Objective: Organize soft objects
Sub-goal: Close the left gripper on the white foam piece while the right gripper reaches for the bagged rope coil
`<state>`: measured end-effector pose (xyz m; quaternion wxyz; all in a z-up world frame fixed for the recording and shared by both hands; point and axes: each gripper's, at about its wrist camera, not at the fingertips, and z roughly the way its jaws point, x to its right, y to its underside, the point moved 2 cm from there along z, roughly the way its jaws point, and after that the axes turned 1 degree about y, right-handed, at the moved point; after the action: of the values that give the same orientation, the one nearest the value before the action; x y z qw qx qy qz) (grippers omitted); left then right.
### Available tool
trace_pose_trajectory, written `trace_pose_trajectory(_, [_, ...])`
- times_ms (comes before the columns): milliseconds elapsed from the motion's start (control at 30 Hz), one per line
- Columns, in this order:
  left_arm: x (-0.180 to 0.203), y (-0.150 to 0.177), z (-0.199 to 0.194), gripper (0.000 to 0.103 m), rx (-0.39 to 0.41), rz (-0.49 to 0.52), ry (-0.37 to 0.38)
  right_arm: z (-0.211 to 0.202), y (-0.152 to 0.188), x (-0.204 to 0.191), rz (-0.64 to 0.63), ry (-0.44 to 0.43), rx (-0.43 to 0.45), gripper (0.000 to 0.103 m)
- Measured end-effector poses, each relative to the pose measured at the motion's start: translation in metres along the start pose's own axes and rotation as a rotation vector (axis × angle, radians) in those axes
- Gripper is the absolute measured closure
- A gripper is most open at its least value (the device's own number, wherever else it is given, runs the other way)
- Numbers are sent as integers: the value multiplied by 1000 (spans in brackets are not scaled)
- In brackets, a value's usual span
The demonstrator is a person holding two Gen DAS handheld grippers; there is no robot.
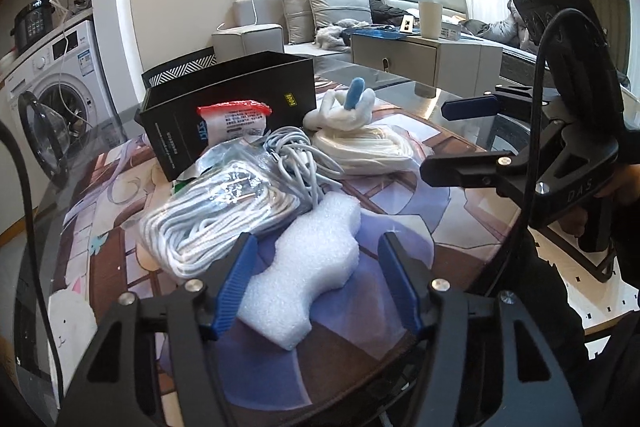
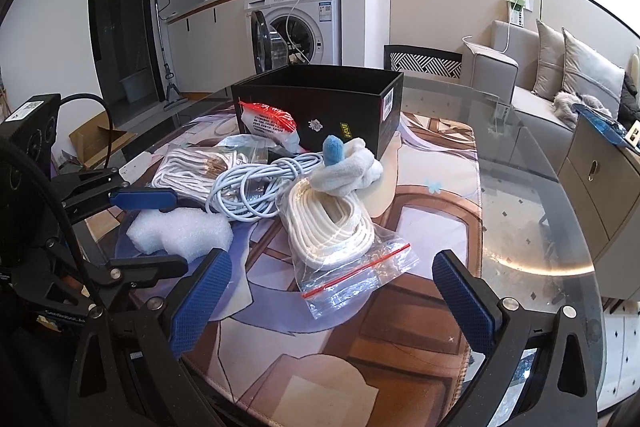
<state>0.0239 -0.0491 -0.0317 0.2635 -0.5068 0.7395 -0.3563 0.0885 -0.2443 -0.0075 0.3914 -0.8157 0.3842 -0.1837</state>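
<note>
On the glass dining table, beside an open black box (image 2: 320, 103), I straddle a white foam block (image 1: 296, 279) with my left gripper (image 1: 318, 291), pads spread, not yet pinching; my right gripper (image 2: 332, 303) hangs wide open before bagged cord (image 2: 340, 227). Next, I judge: squeeze gently, lift boxward.

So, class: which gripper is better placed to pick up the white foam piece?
Left. The left gripper already straddles the foam piece, pads not yet pressing. The right gripper frames the bagged white cord instead.
</note>
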Motion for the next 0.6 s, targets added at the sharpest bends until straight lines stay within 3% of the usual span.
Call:
trace_pose_trajectory(200, [-1,-1,3,43,-10,3,5,5,-2,-1,-9,-9,-15,0])
trace_pose_trajectory(433, [-7,-2,4,63,-11,-6,22,22,-12,-2,-31,-13,-63,0])
trace_pose_trajectory(600, [-9,-4,-2,64,7,-18,32,32,-21,-5,-66,-11,-88,0])
